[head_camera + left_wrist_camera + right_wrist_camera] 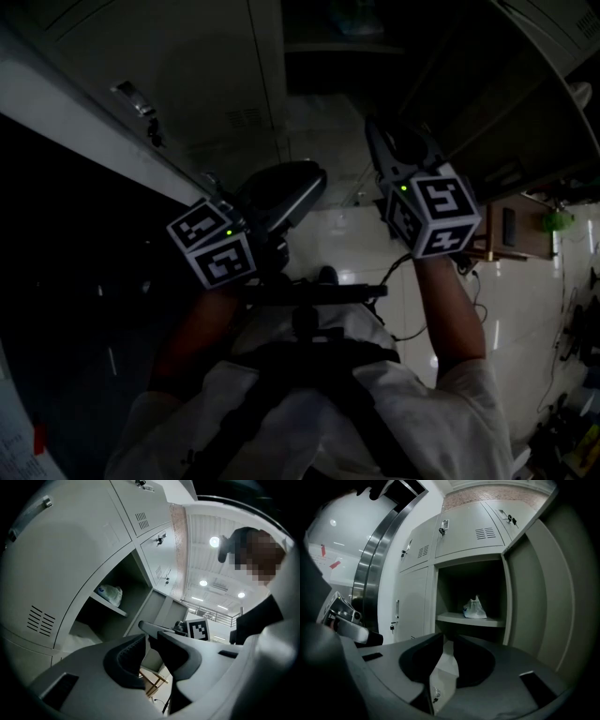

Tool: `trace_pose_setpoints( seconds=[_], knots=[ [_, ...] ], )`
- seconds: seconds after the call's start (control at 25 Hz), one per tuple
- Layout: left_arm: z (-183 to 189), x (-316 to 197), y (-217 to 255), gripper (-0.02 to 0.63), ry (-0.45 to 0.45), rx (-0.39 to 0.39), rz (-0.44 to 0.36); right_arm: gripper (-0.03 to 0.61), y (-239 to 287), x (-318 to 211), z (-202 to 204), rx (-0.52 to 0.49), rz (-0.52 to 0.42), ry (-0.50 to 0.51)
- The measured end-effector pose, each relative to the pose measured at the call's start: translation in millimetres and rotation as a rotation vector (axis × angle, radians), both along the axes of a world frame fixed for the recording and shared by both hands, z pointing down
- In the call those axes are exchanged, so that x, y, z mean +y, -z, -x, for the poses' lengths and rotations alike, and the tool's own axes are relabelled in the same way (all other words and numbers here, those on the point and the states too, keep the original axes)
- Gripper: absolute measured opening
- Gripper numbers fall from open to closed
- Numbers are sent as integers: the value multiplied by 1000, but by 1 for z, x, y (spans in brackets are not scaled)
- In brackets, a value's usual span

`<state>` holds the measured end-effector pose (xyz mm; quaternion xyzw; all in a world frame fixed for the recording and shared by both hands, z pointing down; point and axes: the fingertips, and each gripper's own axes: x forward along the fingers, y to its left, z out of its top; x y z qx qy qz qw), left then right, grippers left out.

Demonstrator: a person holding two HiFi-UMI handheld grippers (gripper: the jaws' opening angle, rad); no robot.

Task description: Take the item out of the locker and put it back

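With the left gripper [149, 637] and right gripper [448, 639] both empty and barely parted, a reach now might shove the crumpled white plastic bag [475, 609] deeper along the grey locker shelf [457, 618].

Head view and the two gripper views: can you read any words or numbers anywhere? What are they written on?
No text can be read.
Right marker cube, left marker cube: only black-and-white square patterns, no letters.
Paper sheet, head view's lower left: print too small.
Red marks, far left in the right gripper view: too blurred.
Bag on the locker shelf: no readable print.
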<state>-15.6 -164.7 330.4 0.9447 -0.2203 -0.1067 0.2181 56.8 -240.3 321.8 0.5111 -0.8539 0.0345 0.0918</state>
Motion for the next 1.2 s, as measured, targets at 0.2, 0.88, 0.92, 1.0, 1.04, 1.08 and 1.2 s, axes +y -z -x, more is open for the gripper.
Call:
trace_pose_setpoints(
  seconds=[0.2, 0.88, 0.92, 1.0, 1.04, 1.08, 1.2],
  knots=[
    [12, 7, -8, 53, -9, -6, 7, 57, -11, 15, 3, -34, 35, -23],
    [48, 60, -52, 0, -114, -34, 93, 44, -68, 91, 14, -112, 153, -180],
    [49, 63, -53, 0, -115, -30, 95, 43, -70, 95, 15, -109, 155, -178],
    [49, 68, -53, 0, -111, -26, 95, 43, -70, 99, 15, -109, 150, -170],
    [50, 71, -53, 0, -106, -27, 95, 43, -69, 101, 16, -114, 145, -164],
    [50, 74, -53, 0, -101, -29, 95, 43, -68, 102, 16, -121, 144, -158],
    [48, 85, -50, 0, -93, -36, 82, 43, -67, 108, 14, -141, 152, -139]
  ],
)
